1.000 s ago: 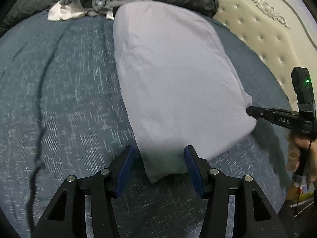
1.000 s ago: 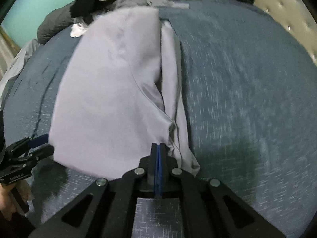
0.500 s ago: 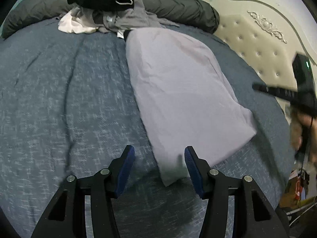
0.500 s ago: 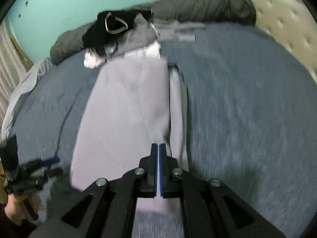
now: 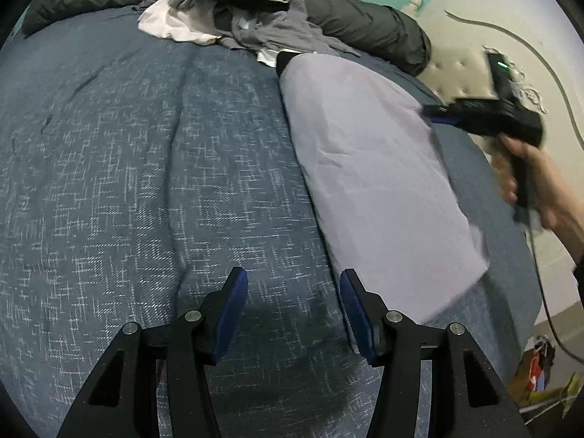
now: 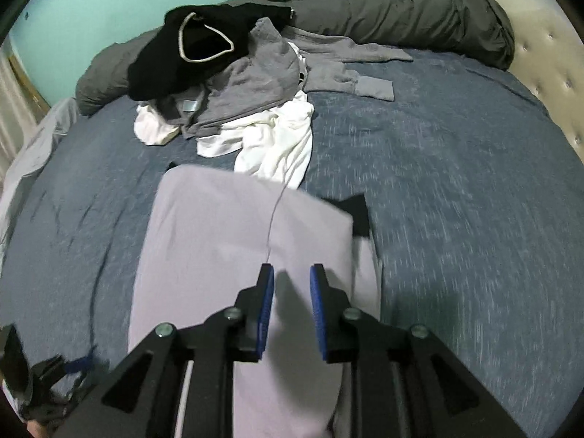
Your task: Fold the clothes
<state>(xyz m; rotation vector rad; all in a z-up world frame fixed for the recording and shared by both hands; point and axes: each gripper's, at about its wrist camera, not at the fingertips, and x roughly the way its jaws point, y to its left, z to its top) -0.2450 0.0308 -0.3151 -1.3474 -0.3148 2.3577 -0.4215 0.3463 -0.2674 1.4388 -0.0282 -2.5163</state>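
Lavender garment (image 6: 233, 255) lies folded lengthwise on the blue bedspread (image 5: 146, 182), just short of the clothes pile (image 6: 237, 84). Right gripper (image 6: 291, 284) over it, jaws opening, nothing pinched. Left gripper (image 5: 292, 292) beside its near corner, parted, empty. Advice: grip both near corners evenly, then fold toward the pile.

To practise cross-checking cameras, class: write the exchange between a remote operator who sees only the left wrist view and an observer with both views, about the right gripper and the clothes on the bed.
Operator: The right gripper is a blur for me. Is it holding the lilac garment?
Observer: No. Its jaws are opening with no cloth between them; the lilac garment lies beneath.
Operator: How does the pile's grey garment lie?
Observer: One sleeve is stretched out on the blue bedcover, and its cuff lies flat.
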